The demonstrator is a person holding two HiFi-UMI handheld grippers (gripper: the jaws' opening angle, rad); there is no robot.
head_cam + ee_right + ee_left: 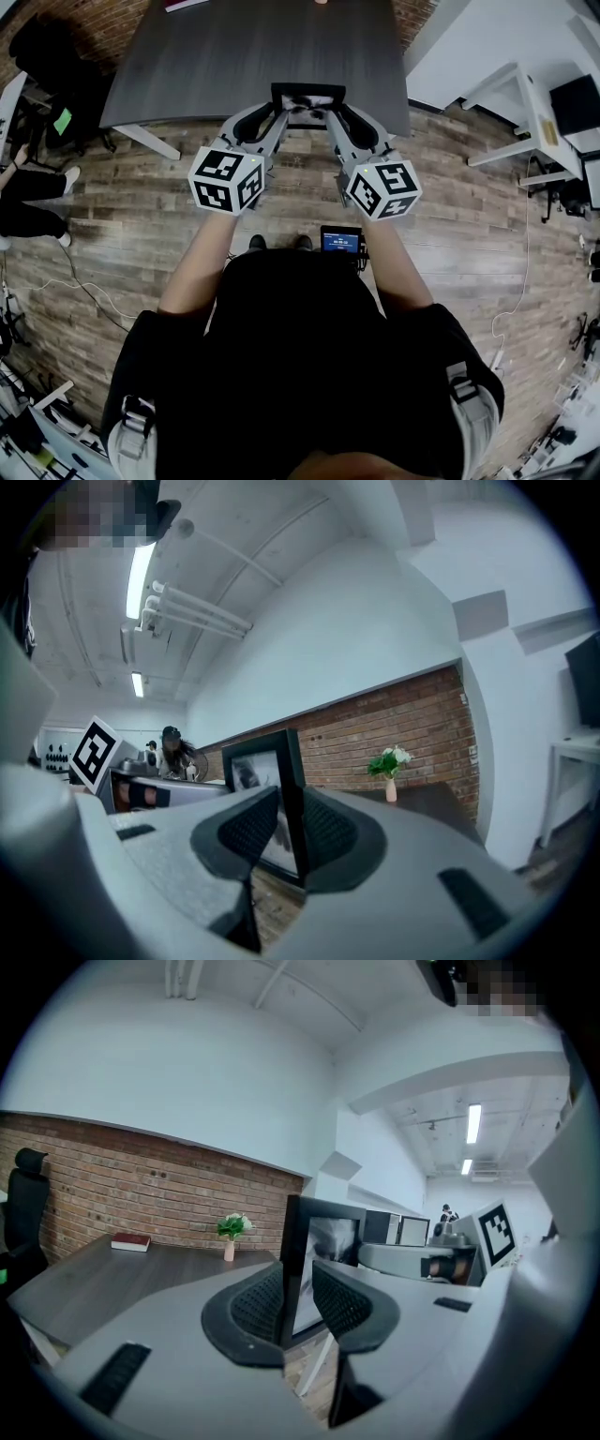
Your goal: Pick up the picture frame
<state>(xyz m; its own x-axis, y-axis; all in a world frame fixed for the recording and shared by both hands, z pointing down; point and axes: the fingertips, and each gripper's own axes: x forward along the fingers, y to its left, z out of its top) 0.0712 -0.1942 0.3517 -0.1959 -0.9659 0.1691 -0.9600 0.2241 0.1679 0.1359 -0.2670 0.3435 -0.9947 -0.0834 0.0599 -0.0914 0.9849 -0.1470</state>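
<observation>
A black picture frame (307, 99) hangs in the air just in front of the dark table's near edge, held from both sides. My left gripper (278, 114) is shut on the frame's left upright, and my right gripper (330, 116) is shut on its right upright. In the left gripper view the frame (323, 1241) stands upright between the two dark ribbed pads (255, 1305). The right gripper view shows the frame (267, 789) edge-on, pinched between its pads (328, 829). Both grippers point roughly level.
The dark table (206, 56) holds a red book (130, 1241) and a small vase of flowers (230, 1232) at its far side, by a brick wall. A white desk (525, 103) stands to the right, a black chair (47, 56) to the left, wooden floor below.
</observation>
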